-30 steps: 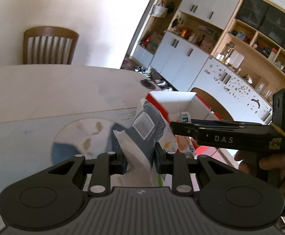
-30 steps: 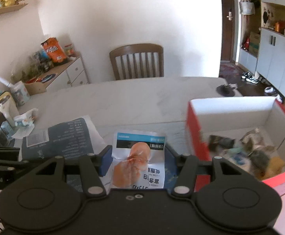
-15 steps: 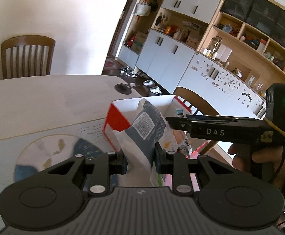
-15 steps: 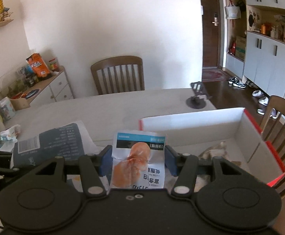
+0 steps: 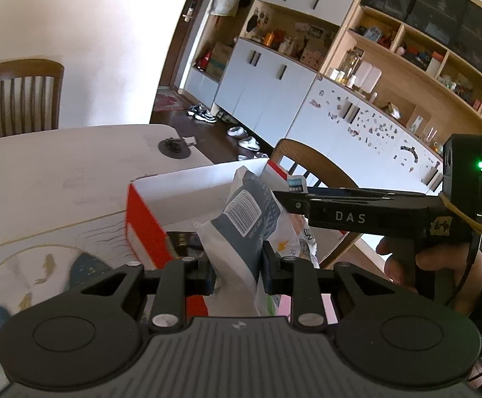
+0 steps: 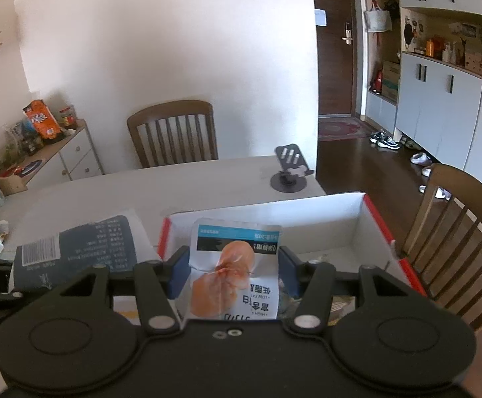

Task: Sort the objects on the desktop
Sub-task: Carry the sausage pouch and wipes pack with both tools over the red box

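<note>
Since a second ago both grippers have swung toward the red-and-white box [image 6: 370, 222], the left gripper [image 5: 236, 265] clamping a dark blue bag [image 5: 245, 229], the right gripper [image 6: 232, 272] pinching a snack packet [image 6: 236, 265] above it.

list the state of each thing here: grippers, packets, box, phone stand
left gripper: shut on the dark blue packet
dark blue packet: held up, crumpled, barcode showing
right gripper: shut on the white packet
white packet: held upright above the box, print upside down
box: open at the top, some items on its floor
phone stand: standing on the table, holding nothing
</note>
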Motion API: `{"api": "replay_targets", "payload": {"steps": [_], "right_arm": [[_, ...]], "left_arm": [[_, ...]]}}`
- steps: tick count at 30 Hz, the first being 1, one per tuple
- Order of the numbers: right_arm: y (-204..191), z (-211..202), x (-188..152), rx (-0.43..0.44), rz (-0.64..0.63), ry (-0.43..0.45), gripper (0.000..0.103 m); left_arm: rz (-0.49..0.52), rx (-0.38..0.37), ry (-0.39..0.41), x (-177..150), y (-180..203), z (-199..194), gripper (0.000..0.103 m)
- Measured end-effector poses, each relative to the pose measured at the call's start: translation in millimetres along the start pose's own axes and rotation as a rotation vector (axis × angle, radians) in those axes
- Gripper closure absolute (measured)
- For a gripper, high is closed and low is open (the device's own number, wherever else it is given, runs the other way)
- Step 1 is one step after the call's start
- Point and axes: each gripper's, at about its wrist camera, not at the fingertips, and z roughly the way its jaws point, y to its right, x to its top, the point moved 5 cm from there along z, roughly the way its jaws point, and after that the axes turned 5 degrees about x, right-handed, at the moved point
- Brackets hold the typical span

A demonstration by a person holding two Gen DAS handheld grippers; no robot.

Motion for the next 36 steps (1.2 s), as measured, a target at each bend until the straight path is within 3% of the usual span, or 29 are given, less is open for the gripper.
{"api": "replay_targets", "payload": {"steps": [18, 36], "right_arm": [[63.3, 47.4, -8.7, -0.086, 0.011, -0.089, 0.048], [77.6, 79.3, -35.6, -0.108, 0.001, -0.181, 0.048]], "left_arm": [[0.044, 0.016, -0.147, -9.8, 14.4, 85.5, 0.079], [0.149, 0.058, -0.243, -19.8, 22.0, 118.8, 0.079]]}}
